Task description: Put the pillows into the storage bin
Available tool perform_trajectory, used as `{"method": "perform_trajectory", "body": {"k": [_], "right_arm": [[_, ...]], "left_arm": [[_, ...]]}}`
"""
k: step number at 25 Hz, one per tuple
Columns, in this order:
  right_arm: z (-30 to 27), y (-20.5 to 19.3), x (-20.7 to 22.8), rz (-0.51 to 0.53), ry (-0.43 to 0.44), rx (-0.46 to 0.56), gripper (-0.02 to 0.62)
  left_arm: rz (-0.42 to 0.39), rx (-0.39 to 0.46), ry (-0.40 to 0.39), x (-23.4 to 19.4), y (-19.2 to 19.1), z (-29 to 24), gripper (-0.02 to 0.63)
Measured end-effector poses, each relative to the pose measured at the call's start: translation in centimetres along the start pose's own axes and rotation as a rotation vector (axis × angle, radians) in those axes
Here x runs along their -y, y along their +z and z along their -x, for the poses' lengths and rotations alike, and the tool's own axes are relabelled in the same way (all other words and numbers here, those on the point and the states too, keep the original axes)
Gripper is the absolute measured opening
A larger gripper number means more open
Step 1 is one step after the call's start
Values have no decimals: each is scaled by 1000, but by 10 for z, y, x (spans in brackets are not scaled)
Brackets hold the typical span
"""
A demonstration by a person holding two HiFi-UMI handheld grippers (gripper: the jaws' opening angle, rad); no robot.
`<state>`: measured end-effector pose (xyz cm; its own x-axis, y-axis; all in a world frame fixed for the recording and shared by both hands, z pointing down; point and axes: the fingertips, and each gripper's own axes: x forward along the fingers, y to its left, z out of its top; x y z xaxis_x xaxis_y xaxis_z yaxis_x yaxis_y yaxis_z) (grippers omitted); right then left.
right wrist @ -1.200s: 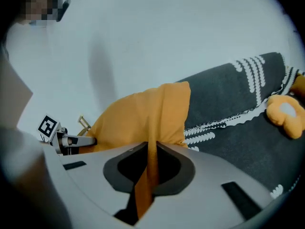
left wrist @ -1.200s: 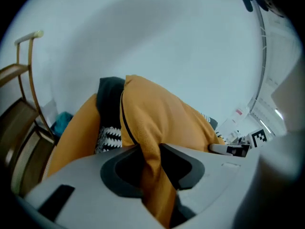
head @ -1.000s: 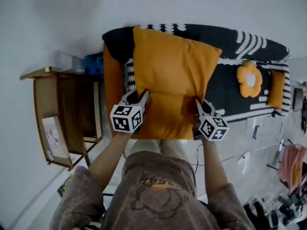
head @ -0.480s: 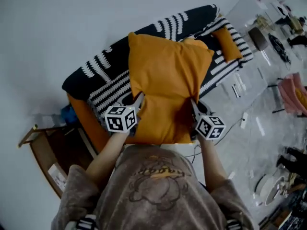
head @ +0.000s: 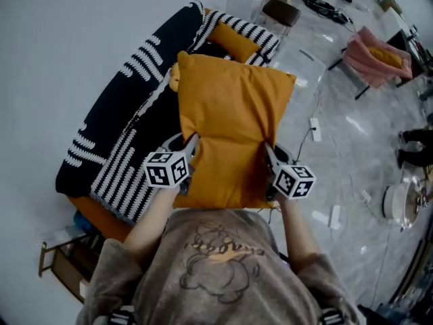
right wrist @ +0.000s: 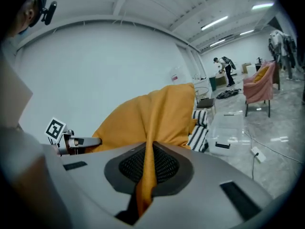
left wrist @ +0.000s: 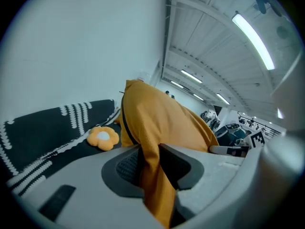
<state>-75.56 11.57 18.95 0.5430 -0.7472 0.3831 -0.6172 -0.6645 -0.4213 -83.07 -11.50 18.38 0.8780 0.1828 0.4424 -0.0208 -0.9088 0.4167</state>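
One soft square orange pillow (head: 230, 131), its cloth clenched in the jaws of left gripper (head: 191, 145) and right gripper (head: 268, 154). One flower-shaped cushion (left wrist: 103, 137) on striped knit sofa (left wrist: 43, 124).

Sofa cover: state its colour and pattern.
The sofa cover is black with white stripes; the head view shows it best.

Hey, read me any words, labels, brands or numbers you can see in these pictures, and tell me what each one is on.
No text in any view can be read.
Sweatshirt print: a drawing, perhaps with lettering, too blurred to read.
Marker cubes: black-and-white square patterns only, no letters or numbers.
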Motion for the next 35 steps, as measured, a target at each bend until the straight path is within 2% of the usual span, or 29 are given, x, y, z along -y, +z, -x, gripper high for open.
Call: {"method": "perform_trajectory", "body": {"k": [4,7,14,21,31,35], "right_arm": [[43,10,83,-43,-86,41,12],[66,26,129,-72,-124,78,11],[79,67,210,-80,-196,162,12],[34,104,340,-118,-290,201,11],[-34,217,472,-153,-382,227,11],[-61,254,515,-169,-379,227,11]], "left_arm": [[-28,-34,-83,71,-14,-67,104],[-44,-54,-132,113,-11,-105,103],[-65,-85,-229,169,4,-191,100],[-98,-138,-310,199,22,-355,98],[-121,-202,-382,239,114,-543,98],[-124,-209,-382,250,145,-598,98]]}}
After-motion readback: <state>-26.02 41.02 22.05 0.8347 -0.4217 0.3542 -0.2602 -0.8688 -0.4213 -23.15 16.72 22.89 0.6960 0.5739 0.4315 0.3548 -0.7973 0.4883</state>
